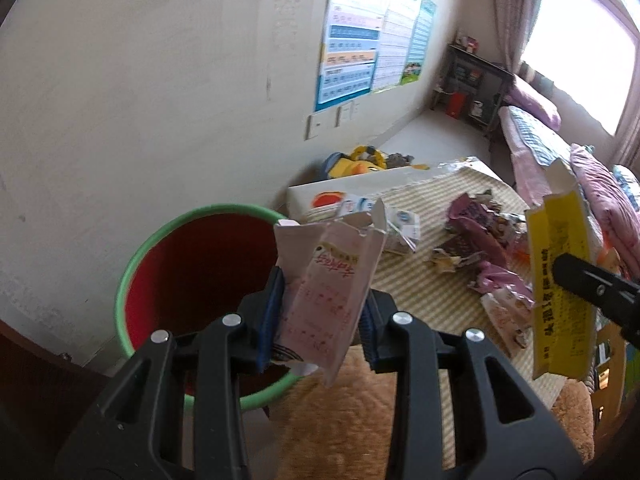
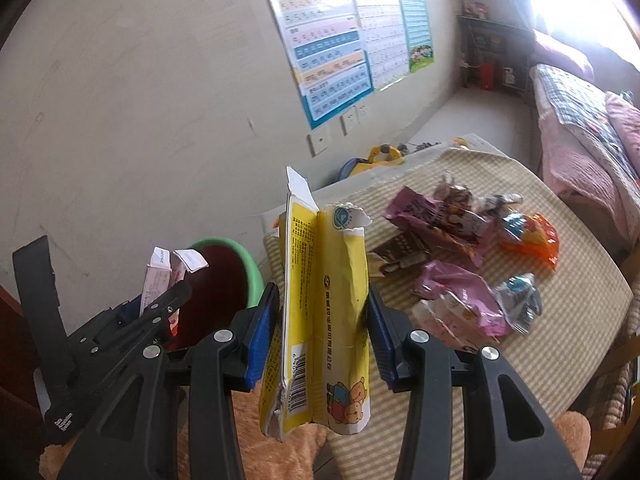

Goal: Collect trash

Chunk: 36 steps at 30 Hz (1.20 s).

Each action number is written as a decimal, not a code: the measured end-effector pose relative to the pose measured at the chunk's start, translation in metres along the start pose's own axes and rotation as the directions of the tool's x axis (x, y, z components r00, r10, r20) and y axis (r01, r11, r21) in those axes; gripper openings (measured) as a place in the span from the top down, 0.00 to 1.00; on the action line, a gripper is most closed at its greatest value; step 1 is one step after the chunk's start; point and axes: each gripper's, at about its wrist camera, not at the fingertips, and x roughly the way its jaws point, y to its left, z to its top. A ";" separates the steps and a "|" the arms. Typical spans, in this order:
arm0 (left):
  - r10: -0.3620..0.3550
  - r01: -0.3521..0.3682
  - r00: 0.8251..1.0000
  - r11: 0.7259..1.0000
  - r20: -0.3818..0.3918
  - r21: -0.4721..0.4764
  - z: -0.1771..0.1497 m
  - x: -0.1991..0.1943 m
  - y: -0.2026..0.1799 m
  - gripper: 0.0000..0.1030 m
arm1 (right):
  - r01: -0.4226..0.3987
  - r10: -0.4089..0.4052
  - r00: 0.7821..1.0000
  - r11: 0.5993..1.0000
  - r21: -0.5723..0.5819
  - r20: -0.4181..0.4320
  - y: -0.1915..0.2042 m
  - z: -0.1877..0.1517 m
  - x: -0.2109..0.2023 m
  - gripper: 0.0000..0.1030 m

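left gripper (image 1: 320, 312): I've got it clamped on the pink carton (image 1: 324, 292), at the bin's rim
right gripper (image 2: 320, 332): clamped on the yellow carton (image 2: 320, 312)
bin (image 1: 132, 280): just ahead, nothing dropped yet
worktop (image 2: 560, 320): several wrappers (image 2: 460, 300) left

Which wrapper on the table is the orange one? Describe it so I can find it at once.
Start at the striped cloth on the table beside the green-rimmed bin. A heap of wrappers lies on it; go to its far right edge, on the side toward the bed. The orange wrapper lies there, shiny and crumpled, the only orange piece among purple-pink packets.
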 end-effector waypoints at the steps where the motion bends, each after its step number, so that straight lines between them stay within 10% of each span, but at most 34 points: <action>1: 0.012 -0.012 1.000 1.000 -0.001 -0.006 0.000 0.001 0.005 0.68 | -0.011 0.011 1.000 1.000 -0.008 -0.004 0.005 0.001 0.004 0.59; 21: 0.185 -0.206 0.976 0.955 -0.114 -0.213 -0.017 0.027 0.121 0.67 | -0.273 0.247 0.946 0.956 -0.103 -0.212 0.107 0.020 0.117 0.55; 29: 0.160 -0.184 0.980 0.958 -0.121 -0.221 -0.018 0.039 0.123 0.36 | -0.282 0.266 0.942 0.958 -0.056 -0.205 0.101 0.024 0.128 0.35; 36: 0.153 -0.178 0.978 0.965 -0.139 -0.190 -0.017 0.044 0.112 0.35 | -0.268 0.260 0.948 0.963 -0.018 -0.184 0.078 0.023 0.109 0.35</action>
